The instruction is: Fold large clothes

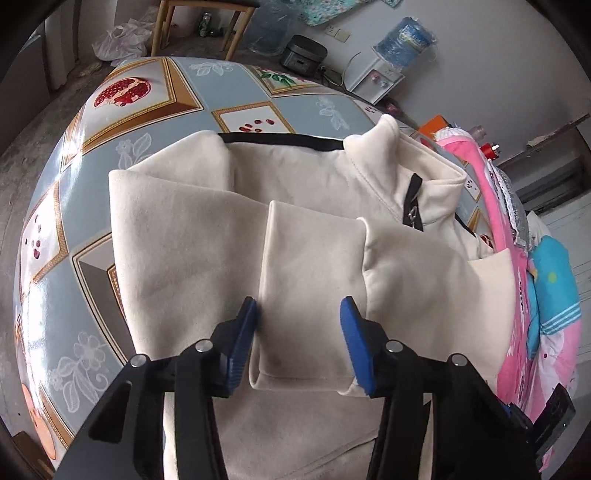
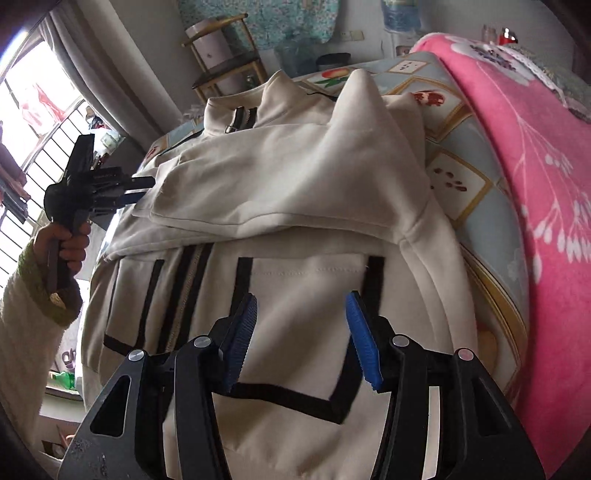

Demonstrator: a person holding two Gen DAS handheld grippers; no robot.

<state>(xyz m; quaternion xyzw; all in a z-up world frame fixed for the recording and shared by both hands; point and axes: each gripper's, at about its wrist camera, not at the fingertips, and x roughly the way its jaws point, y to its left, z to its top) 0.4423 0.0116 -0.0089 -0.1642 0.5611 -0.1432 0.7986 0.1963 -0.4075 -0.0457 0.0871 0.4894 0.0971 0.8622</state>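
Observation:
A cream zip jacket with black trim [image 1: 314,221] lies on the table, both sleeves folded across its chest. My left gripper [image 1: 299,343] is open, its blue fingers either side of a folded sleeve cuff [image 1: 303,332], just above it. My right gripper [image 2: 301,339] is open and empty over the jacket's lower front [image 2: 303,295], above a black-outlined pocket. The left gripper [image 2: 133,188] also shows in the right wrist view, held in a hand at the jacket's far side.
The table has a glossy pomegranate-pattern cloth [image 1: 147,96]. A pink blanket pile [image 2: 535,184] lies along the jacket's side, with a blue cloth [image 1: 554,288] on it. A wooden chair [image 1: 199,22], rice cooker [image 1: 303,55] and water dispenser [image 1: 391,62] stand behind the table.

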